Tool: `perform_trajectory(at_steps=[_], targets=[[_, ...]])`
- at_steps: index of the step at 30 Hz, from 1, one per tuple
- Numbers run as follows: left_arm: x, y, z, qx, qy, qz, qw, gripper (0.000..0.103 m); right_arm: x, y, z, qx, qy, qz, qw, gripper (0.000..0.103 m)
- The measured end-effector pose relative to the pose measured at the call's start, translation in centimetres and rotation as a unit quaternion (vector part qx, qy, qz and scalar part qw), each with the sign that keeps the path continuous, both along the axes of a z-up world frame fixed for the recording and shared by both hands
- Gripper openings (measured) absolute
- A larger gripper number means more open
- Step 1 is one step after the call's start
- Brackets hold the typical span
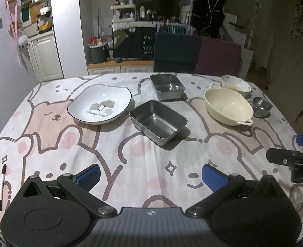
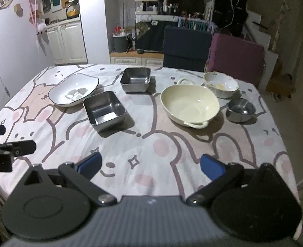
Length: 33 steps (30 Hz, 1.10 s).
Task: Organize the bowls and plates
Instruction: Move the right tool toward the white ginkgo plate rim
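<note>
Left gripper (image 1: 150, 176) and right gripper (image 2: 150, 164): both spread wide, empty, held low at near table edge; dishes lie well apart mid-table, nothing stacked; near steel tray (image 1: 158, 121) judged best taken by one wall, kept level.

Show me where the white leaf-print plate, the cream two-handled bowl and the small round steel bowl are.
white leaf-print plate (image 1: 99, 107), left wrist view, its inner floor.
cream two-handled bowl (image 2: 189, 103), right wrist view, its inner floor.
small round steel bowl (image 2: 241, 110), right wrist view, its inside.
</note>
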<state>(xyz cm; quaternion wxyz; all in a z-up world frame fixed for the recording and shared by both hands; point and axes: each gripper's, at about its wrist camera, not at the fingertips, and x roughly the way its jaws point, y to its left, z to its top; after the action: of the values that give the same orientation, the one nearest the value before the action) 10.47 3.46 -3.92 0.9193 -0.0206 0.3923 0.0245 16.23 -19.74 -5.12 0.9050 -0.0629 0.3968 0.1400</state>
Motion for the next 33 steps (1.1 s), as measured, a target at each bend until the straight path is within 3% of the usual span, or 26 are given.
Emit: perform_trajectory(at_steps=[9,16,24,33], targets=[[3.4,1.7,-0.9,-0.021,0.036,0.025,0.9988,0.103,3.5,2.0,-1.0,-0.017,0.042,0.011,0.999,0.103],[6.7,5.0,-1.0,-0.032,0.047,0.078,0.9954,0.103,6.9,4.0,-1.4,-0.052,0.027,0.019,0.998,0.103],[11.4,10.2,-1.6,-0.08,0.046,0.14,0.9858,0.103,11.4,7.1,-1.1,-0.07,0.003,0.078,0.995,0.103],[16.6,15.0,-5.7,-0.081,0.053,0.216,0.9717,0.103,17.9,11.8,-1.5,-0.045,-0.005,0.116,0.992,0.103]])
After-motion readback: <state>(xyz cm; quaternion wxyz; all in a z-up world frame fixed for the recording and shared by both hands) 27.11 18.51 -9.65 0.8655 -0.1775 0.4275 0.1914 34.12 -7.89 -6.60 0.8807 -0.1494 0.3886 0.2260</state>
